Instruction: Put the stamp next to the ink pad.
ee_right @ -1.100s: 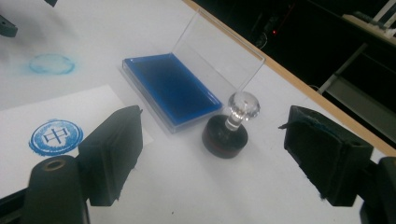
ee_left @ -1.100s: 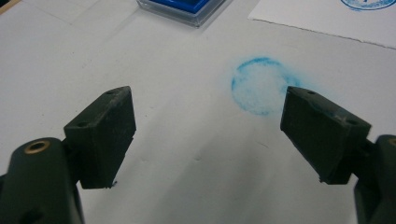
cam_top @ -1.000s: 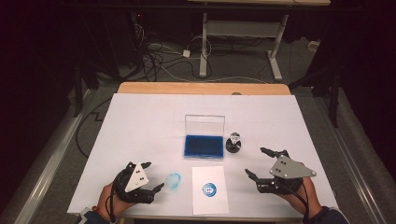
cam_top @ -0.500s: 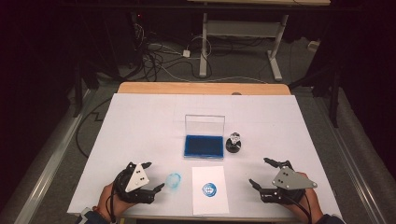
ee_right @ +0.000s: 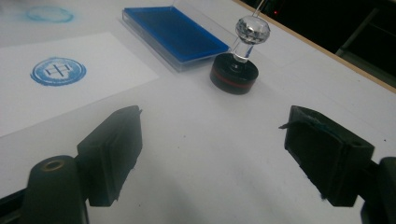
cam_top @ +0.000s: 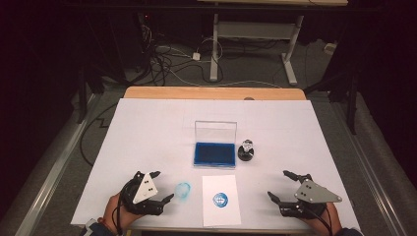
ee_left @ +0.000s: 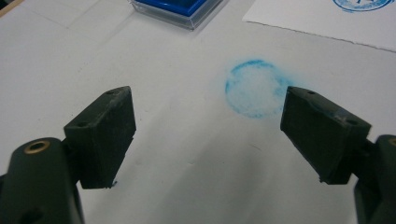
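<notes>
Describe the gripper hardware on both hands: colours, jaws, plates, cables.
Both are black two-jaw units. The left gripper carries a white three-cornered plate with small dark holes; the right gripper carries a grey one. In the gripper views the jaws are matte black blocks with worn, scuffed edges, with a brass-coloured insert at the left jaw's base. A black cable loops at the left hand. A dark cuff shows at that wrist.

My left gripper and right gripper are showing matt black plastic jaws, lightly scuffed at the edges, with a brass-coloured insert in each. The bench cover is looking like smooth matt white paper; bare wood is showing along the far edge. The stamp is presenting a glossy clear faceted knob on a shiny black base. The ink pad case is appearing as clear glossy plastic. The stamped sheet is looking like matt paper.
</notes>
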`<action>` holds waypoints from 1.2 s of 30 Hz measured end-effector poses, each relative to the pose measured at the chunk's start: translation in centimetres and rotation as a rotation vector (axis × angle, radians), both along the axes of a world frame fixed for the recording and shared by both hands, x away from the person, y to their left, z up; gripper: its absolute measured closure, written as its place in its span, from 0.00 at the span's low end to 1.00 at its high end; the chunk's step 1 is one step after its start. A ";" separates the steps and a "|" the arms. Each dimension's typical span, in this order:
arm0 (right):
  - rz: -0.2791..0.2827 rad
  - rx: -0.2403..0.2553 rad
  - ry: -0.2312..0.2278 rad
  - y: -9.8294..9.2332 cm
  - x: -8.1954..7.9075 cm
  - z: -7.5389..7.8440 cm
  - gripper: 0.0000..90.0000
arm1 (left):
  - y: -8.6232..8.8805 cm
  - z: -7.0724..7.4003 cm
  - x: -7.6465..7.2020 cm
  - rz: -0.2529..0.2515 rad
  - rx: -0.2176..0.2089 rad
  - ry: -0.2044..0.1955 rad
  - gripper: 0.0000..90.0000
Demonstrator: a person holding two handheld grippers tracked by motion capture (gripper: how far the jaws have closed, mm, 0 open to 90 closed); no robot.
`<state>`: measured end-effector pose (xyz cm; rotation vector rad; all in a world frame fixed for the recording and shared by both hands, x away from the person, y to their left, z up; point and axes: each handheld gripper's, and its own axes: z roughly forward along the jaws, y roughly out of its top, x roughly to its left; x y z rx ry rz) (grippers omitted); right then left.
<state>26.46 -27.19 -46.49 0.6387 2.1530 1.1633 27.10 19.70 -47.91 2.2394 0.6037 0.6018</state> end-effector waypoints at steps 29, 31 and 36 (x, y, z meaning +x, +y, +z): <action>0.025 -0.003 -0.038 0.7 -0.6 0.6 0.22 | 0.0 -0.1 -0.1 -0.007 0.009 0.004 0.19; 0.023 -0.001 -0.037 0.7 -0.6 0.5 0.22 | -0.1 -0.1 -0.1 -0.008 0.010 0.004 0.19; 0.031 -0.004 -0.035 0.7 -0.6 0.5 0.22 | 0.0 -0.1 0.0 -0.006 0.008 0.005 0.19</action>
